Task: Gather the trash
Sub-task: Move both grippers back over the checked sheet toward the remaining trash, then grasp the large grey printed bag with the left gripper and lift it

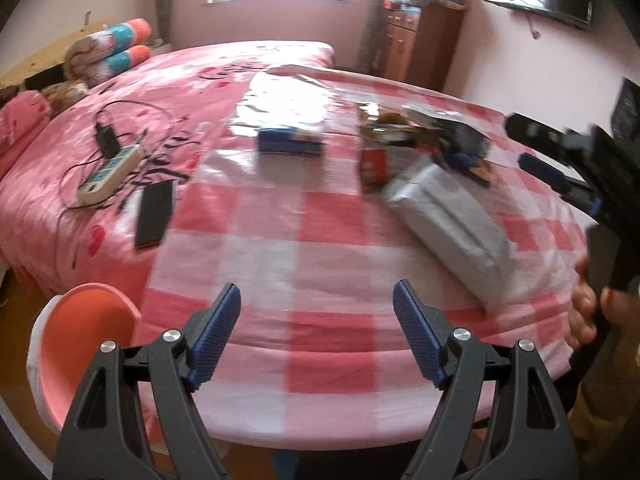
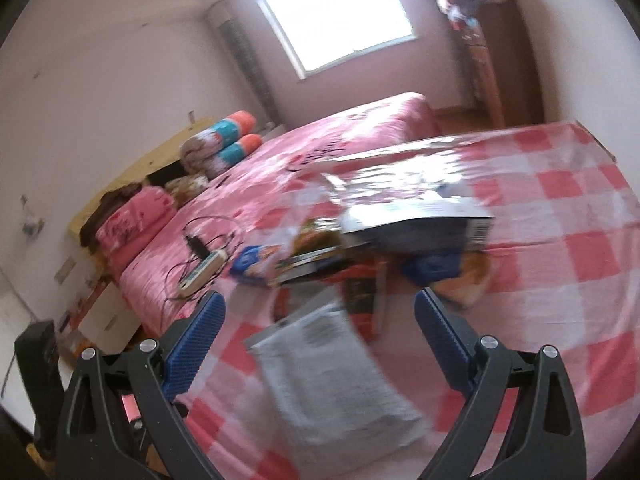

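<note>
Both the left tongs (image 1: 316, 334) and the right tongs (image 2: 320, 344) gape wide, holding nothing. On the checkered surface (image 1: 260, 264), a grey package (image 1: 448, 224) lies near the right edge, touching a blurred wrapper pile (image 1: 404, 136); a blue box (image 1: 290, 140) sits apart, toward the far edge.

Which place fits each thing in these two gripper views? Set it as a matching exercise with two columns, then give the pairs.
Things
1. white power strip with black cables
2. grey plastic mailer bag
3. blue rectangular box
4. pink plastic bin

Places
A. on the floor beside the checked table
B. on the pink bedspread
C. on the checked cloth, nearest the right gripper
D. on the checked cloth, at its shiny far part

Pairs: 1-B, 2-C, 3-D, 4-A
</note>
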Action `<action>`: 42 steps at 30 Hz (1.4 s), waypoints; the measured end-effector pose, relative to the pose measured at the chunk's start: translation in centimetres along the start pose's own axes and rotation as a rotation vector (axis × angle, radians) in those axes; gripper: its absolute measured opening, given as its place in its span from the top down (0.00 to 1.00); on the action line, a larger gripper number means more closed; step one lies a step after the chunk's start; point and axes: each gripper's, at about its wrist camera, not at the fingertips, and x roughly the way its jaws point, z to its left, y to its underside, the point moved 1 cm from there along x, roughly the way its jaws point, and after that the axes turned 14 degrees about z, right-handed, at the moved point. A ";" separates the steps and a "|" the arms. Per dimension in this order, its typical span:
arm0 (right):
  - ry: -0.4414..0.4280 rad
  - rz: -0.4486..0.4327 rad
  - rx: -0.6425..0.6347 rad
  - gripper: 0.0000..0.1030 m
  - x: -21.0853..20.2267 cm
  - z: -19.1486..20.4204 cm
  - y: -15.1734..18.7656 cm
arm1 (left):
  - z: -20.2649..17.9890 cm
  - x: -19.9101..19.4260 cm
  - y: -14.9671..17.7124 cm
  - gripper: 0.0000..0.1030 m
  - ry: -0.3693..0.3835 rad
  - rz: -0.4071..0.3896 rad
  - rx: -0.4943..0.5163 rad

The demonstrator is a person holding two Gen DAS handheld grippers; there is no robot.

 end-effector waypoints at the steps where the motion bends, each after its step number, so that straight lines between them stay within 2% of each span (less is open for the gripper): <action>1: 0.007 -0.002 0.024 0.08 -0.3 -1.0 -0.2 | -0.6 0.1 -0.1 0.23 0.011 0.004 0.008; 10: 0.057 -0.012 0.151 0.08 -1.3 -6.9 -0.8 | -5.7 1.5 -1.3 0.23 0.138 0.074 0.053; 14: 0.051 -0.015 0.190 0.08 -1.7 -8.4 -0.8 | -7.5 2.4 -2.1 0.23 0.193 0.114 0.022; 20: 0.045 -0.029 0.203 0.08 -2.1 -9.4 -1.1 | -9.0 3.5 -3.7 0.23 0.201 0.147 -0.054; 28: 0.024 -0.030 0.225 0.08 -2.1 -10.6 -1.2 | -10.4 4.7 -5.7 0.23 0.129 0.173 -0.101; 35: 0.007 -0.024 0.240 0.08 -1.9 -11.3 -1.2 | -11.7 5.3 -7.2 0.23 0.024 0.174 -0.099; 42: -0.004 -0.025 0.253 0.08 -1.9 -12.0 -1.3 | -13.2 6.4 -8.2 0.23 -0.043 0.190 -0.068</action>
